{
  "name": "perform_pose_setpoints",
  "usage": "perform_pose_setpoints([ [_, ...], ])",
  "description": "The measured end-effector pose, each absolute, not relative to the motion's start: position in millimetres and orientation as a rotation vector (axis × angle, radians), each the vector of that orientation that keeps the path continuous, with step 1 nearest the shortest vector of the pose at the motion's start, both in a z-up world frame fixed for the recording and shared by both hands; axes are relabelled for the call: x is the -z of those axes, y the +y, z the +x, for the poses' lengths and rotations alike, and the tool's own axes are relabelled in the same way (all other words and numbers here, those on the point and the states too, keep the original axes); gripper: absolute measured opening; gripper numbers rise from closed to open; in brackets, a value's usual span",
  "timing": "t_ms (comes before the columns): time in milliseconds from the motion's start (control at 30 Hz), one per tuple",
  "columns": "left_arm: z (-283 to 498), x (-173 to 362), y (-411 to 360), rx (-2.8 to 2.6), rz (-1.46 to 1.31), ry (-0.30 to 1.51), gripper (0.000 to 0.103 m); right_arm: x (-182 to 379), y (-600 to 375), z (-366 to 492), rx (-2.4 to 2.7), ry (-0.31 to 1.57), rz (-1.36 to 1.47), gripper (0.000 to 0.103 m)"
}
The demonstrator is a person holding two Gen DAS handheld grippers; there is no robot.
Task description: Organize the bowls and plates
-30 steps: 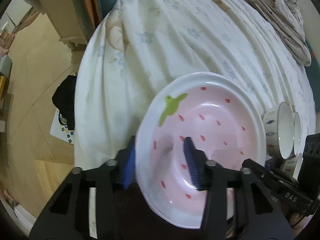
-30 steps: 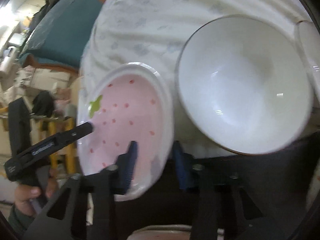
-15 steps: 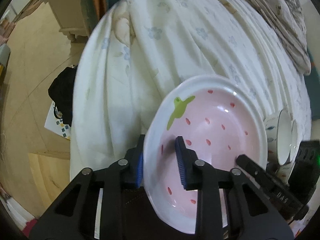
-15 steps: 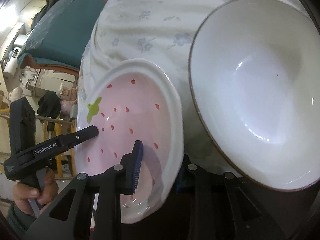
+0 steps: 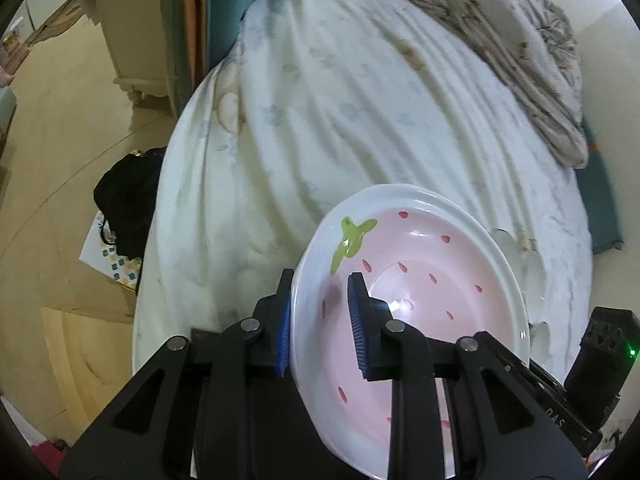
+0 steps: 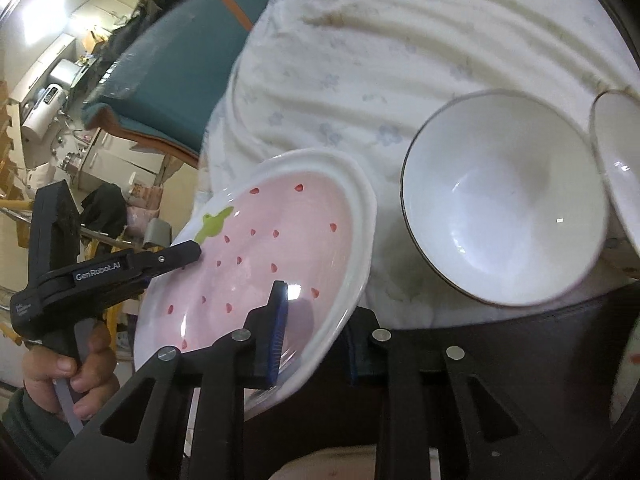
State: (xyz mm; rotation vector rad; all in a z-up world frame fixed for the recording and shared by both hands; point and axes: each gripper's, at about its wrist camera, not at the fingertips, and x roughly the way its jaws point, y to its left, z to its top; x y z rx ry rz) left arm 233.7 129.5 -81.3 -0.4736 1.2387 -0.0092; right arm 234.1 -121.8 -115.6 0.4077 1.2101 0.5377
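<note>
Between both tongs, left tongs (image 5: 320,320) and right tongs (image 6: 316,336) pinch the strawberry plate's (image 5: 420,312) opposite rims.

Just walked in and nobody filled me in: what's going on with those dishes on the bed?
A person is holding a two-finger gripper in each hand, and both are clamped on the rim of one strawberry-pattern plate. The left gripper grips one edge and the right gripper the opposite edge, each with jaws that have just been closing on the rim. The plate is tilted above the floral bedsheet. Two white bowls lie tipped on the sheet beside it.
</note>
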Motion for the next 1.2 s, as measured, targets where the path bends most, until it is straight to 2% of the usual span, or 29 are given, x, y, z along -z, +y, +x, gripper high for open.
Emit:
perform_pose_setpoints([
  [300, 191, 25, 97, 0.118, -0.441, 1.16, 0.021, 58, -148, 193, -0.537, 1.136, 0.358, 0.025],
  [567, 144, 5, 58, 0.226, -0.37, 1.186, 0.021, 24, -188, 136, -0.506, 1.083, 0.415, 0.025],
  [933, 85, 22, 10, 0.288, -0.239, 1.255, 0.021, 19, -229, 60, -0.463, 1.079, 0.44, 0.025],
  [1200, 71, 53, -14, 0.272, -0.15, 1.322, 0.021, 57, -246, 33, -0.393, 1.168, 0.479, 0.025],
])
